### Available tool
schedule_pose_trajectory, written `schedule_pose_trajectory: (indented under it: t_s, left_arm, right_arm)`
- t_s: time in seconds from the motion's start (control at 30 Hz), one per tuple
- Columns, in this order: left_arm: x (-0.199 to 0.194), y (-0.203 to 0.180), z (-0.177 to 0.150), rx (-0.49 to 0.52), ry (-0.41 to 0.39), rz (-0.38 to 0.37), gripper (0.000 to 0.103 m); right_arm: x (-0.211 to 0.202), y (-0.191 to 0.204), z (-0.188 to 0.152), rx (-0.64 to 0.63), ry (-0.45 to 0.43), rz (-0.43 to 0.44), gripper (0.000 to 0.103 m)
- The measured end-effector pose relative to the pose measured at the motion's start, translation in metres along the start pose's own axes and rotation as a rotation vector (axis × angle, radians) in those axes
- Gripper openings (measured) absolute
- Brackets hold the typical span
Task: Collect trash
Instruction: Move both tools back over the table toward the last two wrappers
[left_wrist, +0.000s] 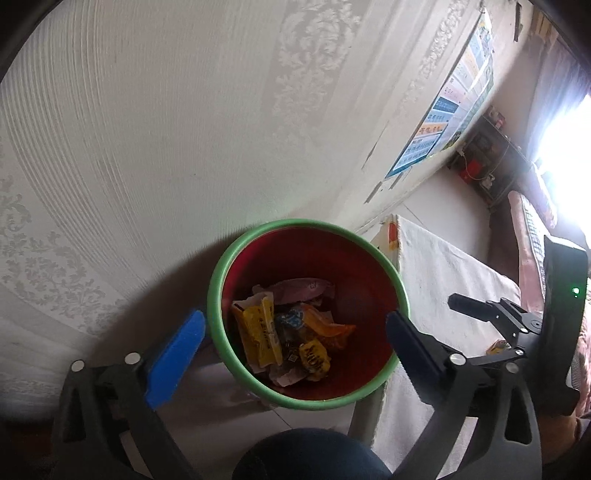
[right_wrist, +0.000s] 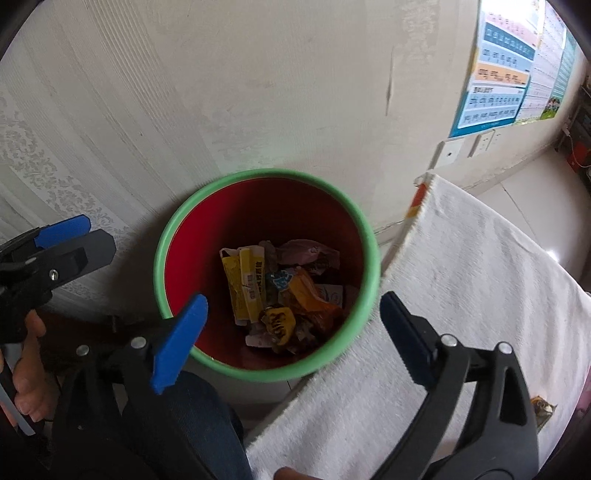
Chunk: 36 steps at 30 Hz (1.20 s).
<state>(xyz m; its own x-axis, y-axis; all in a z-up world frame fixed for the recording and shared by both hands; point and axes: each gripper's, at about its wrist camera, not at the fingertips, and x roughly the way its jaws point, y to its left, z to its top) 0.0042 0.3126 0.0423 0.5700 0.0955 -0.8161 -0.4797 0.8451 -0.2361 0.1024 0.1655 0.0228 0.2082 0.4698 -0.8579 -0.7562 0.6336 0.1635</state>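
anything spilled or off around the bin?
No spill shows: the wrappers all lie inside the green-rimmed red bin. One small yellowish scrap sits on the white towel-covered surface, uncollected. Left gripper and right gripper are open, empty.

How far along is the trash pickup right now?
Done: a pile of wrappers lies inside the bin. In hand: nothing; the left tongs and right tongs are both open and empty above it. Left: one small wrapper remains on the white towel.
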Motion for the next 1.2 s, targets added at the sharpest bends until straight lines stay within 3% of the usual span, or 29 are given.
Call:
schedule_pose_trajectory:
  t_s: [0.27,0.43,0.83,1.2]
  left_arm:
    - [-0.019,-0.032,-0.006,0.051,-0.018,-0.010,0.095]
    - [-0.022,-0.075,-0.016,0.114,-0.007,-0.054,0.095]
    - [0.006,-0.196,-0.057,0.266,0.078,-0.187,0.095]
    - [0.033,-0.283,-0.101,0.396,0.176,-0.248,0.095]
  right_arm:
    - [-0.041,-0.036,-0.027,0.035,-0.057,-0.052,0.097]
    - [-0.077,-0.076,-0.054,0.094,-0.097,-0.091,0.098]
    - [-0.132,-0.181,-0.124,0.263,-0.118,-0.208,0.098]
    - [-0.164,-0.265,-0.187,0.432,-0.102,-0.290,0.098]
